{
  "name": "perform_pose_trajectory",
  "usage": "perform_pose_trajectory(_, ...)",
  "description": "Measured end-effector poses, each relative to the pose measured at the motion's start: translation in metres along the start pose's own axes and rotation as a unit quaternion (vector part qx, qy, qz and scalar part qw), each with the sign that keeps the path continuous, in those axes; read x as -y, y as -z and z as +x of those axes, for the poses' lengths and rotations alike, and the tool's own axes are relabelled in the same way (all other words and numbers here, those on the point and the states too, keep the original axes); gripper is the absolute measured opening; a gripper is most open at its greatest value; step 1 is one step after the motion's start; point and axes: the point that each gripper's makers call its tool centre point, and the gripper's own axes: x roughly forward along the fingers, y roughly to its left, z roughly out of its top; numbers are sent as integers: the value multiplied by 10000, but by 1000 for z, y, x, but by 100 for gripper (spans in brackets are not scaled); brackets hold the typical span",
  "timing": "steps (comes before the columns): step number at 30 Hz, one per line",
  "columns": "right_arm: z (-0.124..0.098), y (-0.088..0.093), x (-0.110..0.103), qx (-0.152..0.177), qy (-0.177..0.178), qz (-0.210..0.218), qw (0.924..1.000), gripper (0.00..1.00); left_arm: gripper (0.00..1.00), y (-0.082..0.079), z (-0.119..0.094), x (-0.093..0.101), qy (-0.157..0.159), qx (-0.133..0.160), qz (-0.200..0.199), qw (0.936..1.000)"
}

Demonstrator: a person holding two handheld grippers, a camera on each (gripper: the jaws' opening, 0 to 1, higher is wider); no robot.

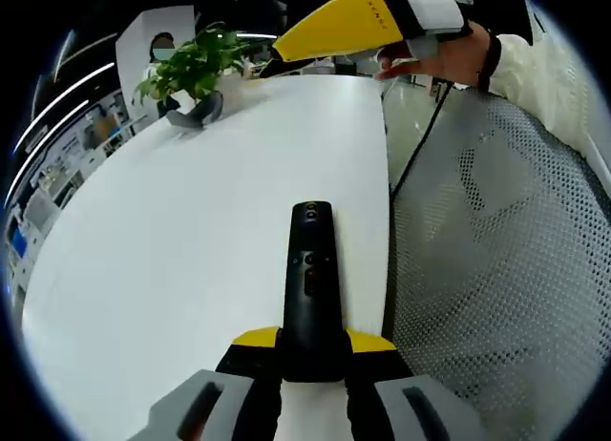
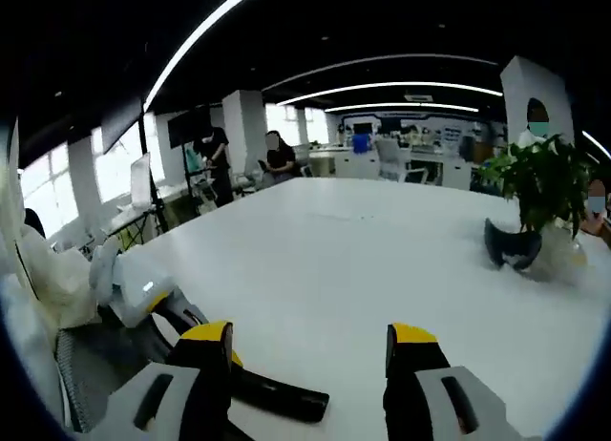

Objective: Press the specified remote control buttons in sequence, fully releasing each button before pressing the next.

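Gripping the remote [image 1: 311, 298] at its near end, left gripper [image 1: 313, 350] steadies it over the table [image 1: 172, 250] while right gripper [image 2: 310, 360], jaws spread and empty, hovers ready to press.

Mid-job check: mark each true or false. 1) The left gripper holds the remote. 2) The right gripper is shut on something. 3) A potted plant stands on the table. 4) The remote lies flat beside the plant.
1) True: the left gripper is clamped on the black remote.
2) False: the right gripper is open, with nothing between its jaws.
3) True: the potted plant stands on the white table.
4) False: the remote is held in the left gripper, far from the plant.
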Motion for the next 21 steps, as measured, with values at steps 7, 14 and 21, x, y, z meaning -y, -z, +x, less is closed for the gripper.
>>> perform_pose_trajectory(7, 1, -1, 3, 7, 141, -106, 9998, 80, 23, 0, -2, -28, -68, -114, 179, 9998)
perform_pose_trajectory(14, 2, 0, 3, -5, 125, -96, 9999, 82, 23, -3, -4, -65, -197, -223, 285, 9991)
perform_pose_trajectory(21, 1, 0, 6, 4, 156, -21, 9999, 82, 23, -6, -4, -99, -276, -348, 388, 9983)
